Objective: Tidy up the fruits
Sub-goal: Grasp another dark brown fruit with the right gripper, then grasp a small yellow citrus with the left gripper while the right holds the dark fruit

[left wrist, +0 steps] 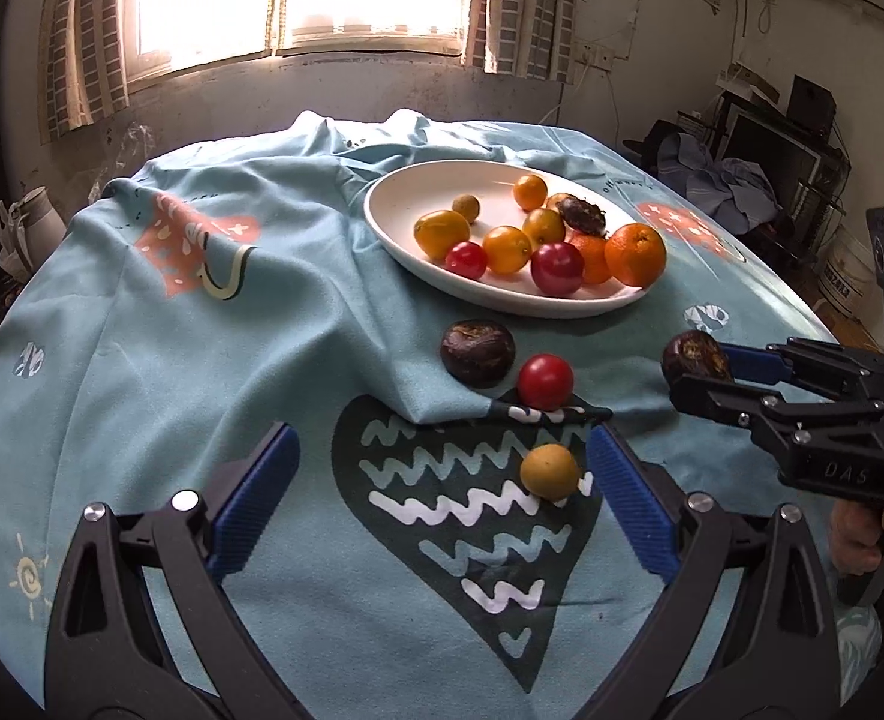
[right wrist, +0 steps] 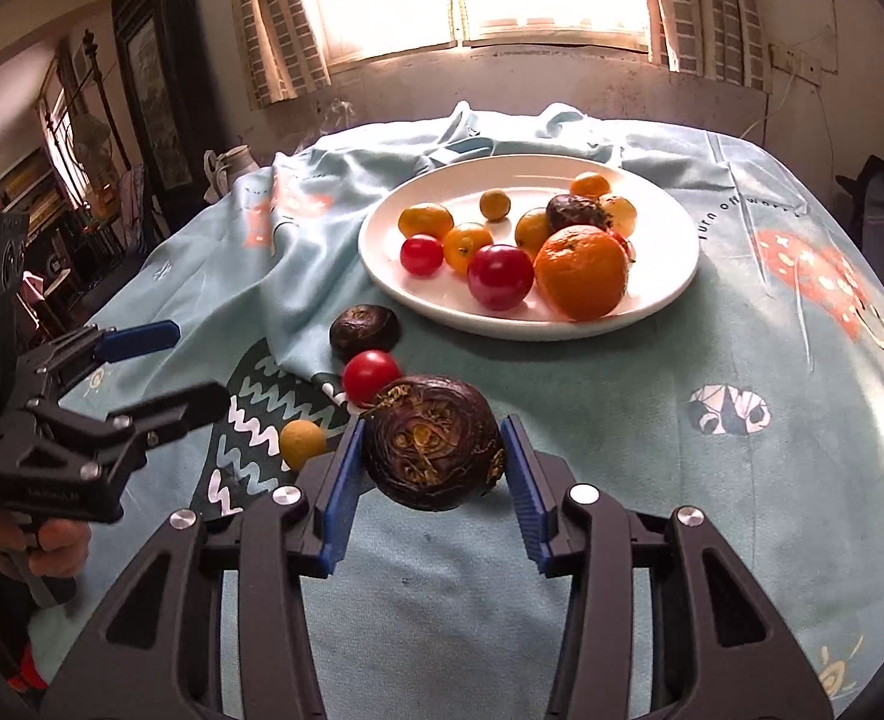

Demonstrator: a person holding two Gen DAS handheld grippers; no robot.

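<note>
A white plate (left wrist: pixel 394 228) (right wrist: pixel 670 276) holds several fruits: oranges, yellow and red small fruits, one dark brown one. On the cloth before it lie a dark brown fruit (left wrist: pixel 477 353) (right wrist: pixel 363 330), a red fruit (left wrist: pixel 545 381) (right wrist: pixel 371 375) and a small yellow fruit (left wrist: pixel 550 471) (right wrist: pixel 302 443). My left gripper (left wrist: pixel 442 504) (right wrist: pixel 196 369) is open, with the yellow fruit just inside its right finger. My right gripper (right wrist: pixel 433 468) (left wrist: pixel 697 369) is shut on another dark brown fruit (right wrist: pixel 433 450) (left wrist: pixel 695 355), held above the cloth.
A light blue printed tablecloth (left wrist: pixel 202 360) (right wrist: pixel 742 480), rumpled at the left of the plate, covers the round table. A wall with a bright window stands behind. Clutter and furniture stand at both sides of the room.
</note>
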